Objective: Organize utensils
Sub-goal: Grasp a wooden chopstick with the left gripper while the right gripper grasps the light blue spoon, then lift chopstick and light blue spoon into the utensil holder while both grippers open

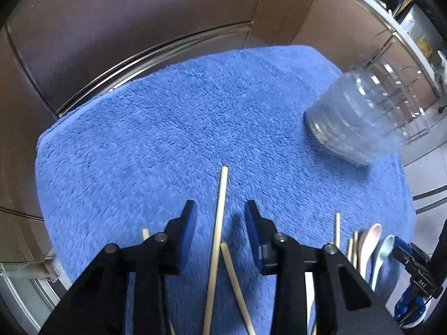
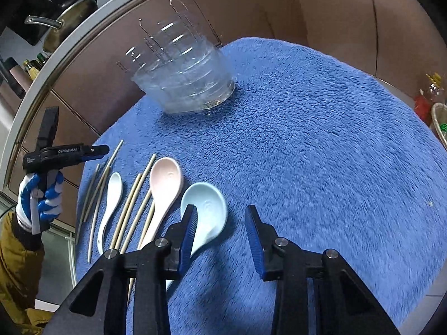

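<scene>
Nothing looks sorted yet: the chopsticks point(image 2: 131, 203), white spoon point(image 2: 110, 203), pink spoon point(image 2: 164, 184) and pale blue spoon point(image 2: 206, 209) all lie along the blue towel's point(image 2: 321, 145) near-left edge, while the clear holder point(image 2: 184, 83) at its far edge looks empty. The left gripper point(image 1: 220, 223) is spread wide over one chopstick point(image 1: 219, 223); the right gripper point(image 2: 220, 223) is spread wide beside the blue spoon, gripping nothing.

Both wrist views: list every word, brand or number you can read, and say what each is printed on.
"GenRobot.AI": white print on the side of the left gripper, right wrist view.
White label at the rear of that gripper body: too small to read.
Small white label on the right gripper, left wrist view: upside down, letters unclear.
No other text.
</scene>
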